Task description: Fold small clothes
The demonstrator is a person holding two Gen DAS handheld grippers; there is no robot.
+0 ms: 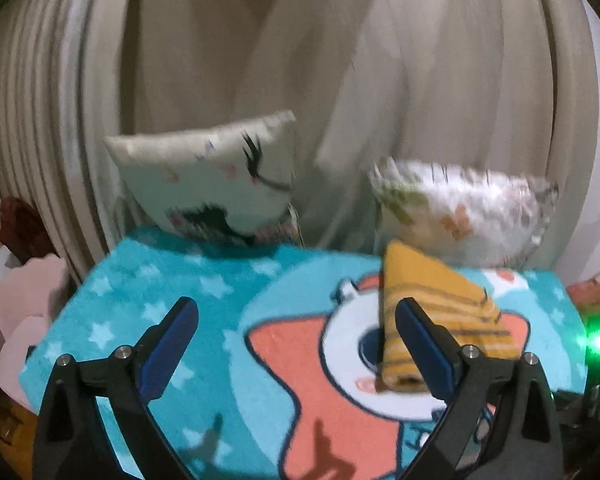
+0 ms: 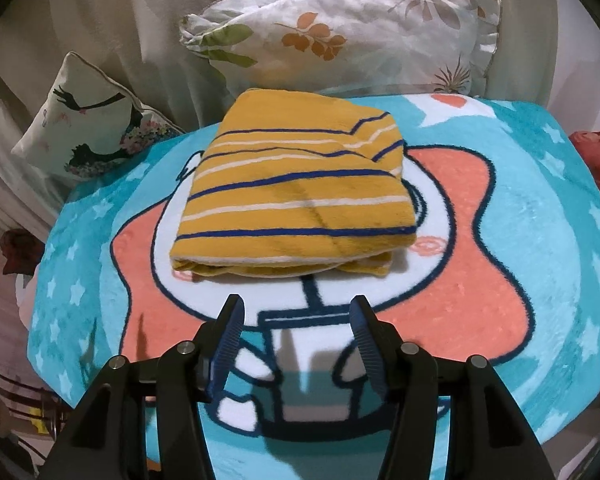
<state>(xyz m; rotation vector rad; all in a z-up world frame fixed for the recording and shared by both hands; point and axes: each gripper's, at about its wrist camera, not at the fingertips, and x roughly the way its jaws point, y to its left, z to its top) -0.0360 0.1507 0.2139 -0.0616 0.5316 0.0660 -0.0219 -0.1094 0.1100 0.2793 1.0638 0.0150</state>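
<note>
A yellow garment with blue and white stripes (image 2: pixel 296 192) lies folded into a flat bundle on the turquoise cartoon blanket (image 2: pixel 540 216). In the left wrist view the garment (image 1: pixel 428 292) sits just beyond the right finger. My right gripper (image 2: pixel 296 312) is open and empty, a short way in front of the garment's near edge. My left gripper (image 1: pixel 296 312) is open wide and empty, above the blanket (image 1: pixel 148 288) to the left of the garment.
A white cushion with a dancer print (image 2: pixel 88 136) leans at the back left; it also shows in the left wrist view (image 1: pixel 216 184). A floral pillow (image 2: pixel 340 28) lies behind the garment, also visible from the left wrist (image 1: pixel 464 208). Beige curtains (image 1: pixel 300 60) hang behind. The blanket's edges drop off at the sides.
</note>
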